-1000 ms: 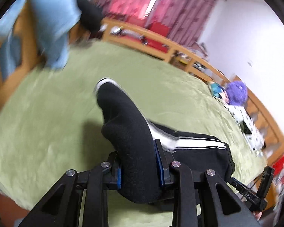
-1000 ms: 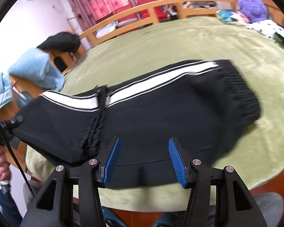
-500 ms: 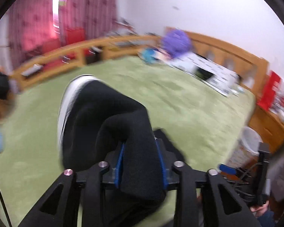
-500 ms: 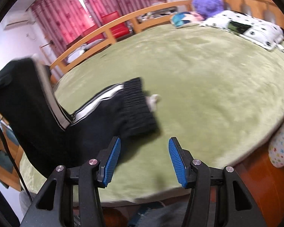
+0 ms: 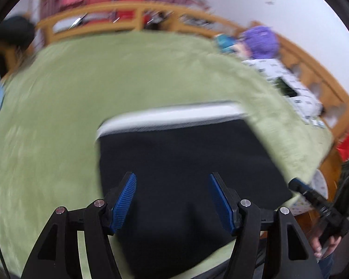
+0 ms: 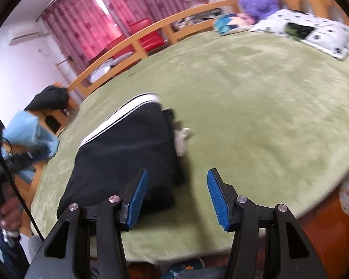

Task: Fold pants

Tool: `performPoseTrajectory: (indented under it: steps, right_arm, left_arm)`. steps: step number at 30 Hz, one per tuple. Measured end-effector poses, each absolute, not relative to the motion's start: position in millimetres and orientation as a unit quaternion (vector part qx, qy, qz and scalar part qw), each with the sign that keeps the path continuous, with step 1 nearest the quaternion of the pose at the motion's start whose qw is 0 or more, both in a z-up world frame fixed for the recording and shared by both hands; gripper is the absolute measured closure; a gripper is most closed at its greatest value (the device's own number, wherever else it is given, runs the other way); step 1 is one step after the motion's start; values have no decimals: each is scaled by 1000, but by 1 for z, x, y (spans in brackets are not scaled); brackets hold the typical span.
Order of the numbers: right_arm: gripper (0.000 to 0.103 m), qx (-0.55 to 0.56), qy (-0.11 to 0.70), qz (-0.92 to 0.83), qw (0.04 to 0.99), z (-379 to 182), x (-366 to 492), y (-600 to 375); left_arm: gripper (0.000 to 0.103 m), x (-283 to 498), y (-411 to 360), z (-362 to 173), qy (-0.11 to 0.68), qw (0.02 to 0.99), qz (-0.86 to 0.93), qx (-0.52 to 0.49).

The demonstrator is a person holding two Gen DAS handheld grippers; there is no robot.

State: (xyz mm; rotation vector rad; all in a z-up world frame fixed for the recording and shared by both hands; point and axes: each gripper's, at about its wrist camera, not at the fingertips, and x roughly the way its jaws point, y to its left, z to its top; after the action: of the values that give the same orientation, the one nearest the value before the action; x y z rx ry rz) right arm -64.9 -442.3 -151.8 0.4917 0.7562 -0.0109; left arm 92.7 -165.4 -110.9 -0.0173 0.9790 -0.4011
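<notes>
Presently, black track pants [image 5: 186,162], white-striped, are seen folded on the green bedspread [image 5: 58,97] at frame centre. Left gripper [image 5: 172,197] and right gripper [image 6: 176,193] are held spread, nothing pinched.

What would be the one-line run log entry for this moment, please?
stage: fold laid down | left gripper: open, empty | right gripper: open, empty | pants: folded, flat on green blanket

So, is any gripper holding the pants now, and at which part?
Nothing is held. The left gripper and right gripper are both open; the pants lie folded on the bed.
</notes>
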Motion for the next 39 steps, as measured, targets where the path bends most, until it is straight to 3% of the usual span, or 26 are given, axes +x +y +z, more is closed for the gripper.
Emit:
performPoseTrajectory:
  steps: [5,10,14,18,24,25,27,28,31,33,35,39]
  right_arm:
    - [53,193,407,3,893,-184,-51,-413]
    - [53,189,459,5,868,-216,-56,-412]
    - [52,151,456,11,877,-196,-60,-410]
    - [52,124,400,23,908,-147,-64,-415]
    - [53,95,351,41,931,-119,6,-415]
    - [55,94,354,50,929,-122,19,-413]
    - [79,96,360,86,924,-130,40,-407]
    - [83,88,362,104,922,-135,49,-404]
    - [87,59,398,83,912,-161,75,-400]
    - [96,69,397,70,913,-170,79,-410]
    - [97,81,398,67,911,-172,80,-418]
    - [98,68,405,52,910,-169,83,-416]
  left_arm:
    - [40,78,-141,-165,517,834,-189,-27]
    - [28,41,-149,-203,517,836,-184,13]
    - [29,43,-135,-191,533,822,-202,-5]
    - [27,44,-108,-154,480,852,-209,-18]
    - [27,97,-112,-141,447,871,-200,-25]
    - [27,109,-120,-141,441,873,-208,-30]
    - [27,133,-132,-139,431,876,-215,-29]
    - [27,145,-138,-142,422,880,-216,-27]
    - [29,176,-143,-163,451,871,-190,-37]
    - [28,190,-138,-187,481,857,-178,-54]
    - [24,193,-135,-200,490,853,-172,-53]
    - [26,182,-120,-193,495,849,-172,-69]
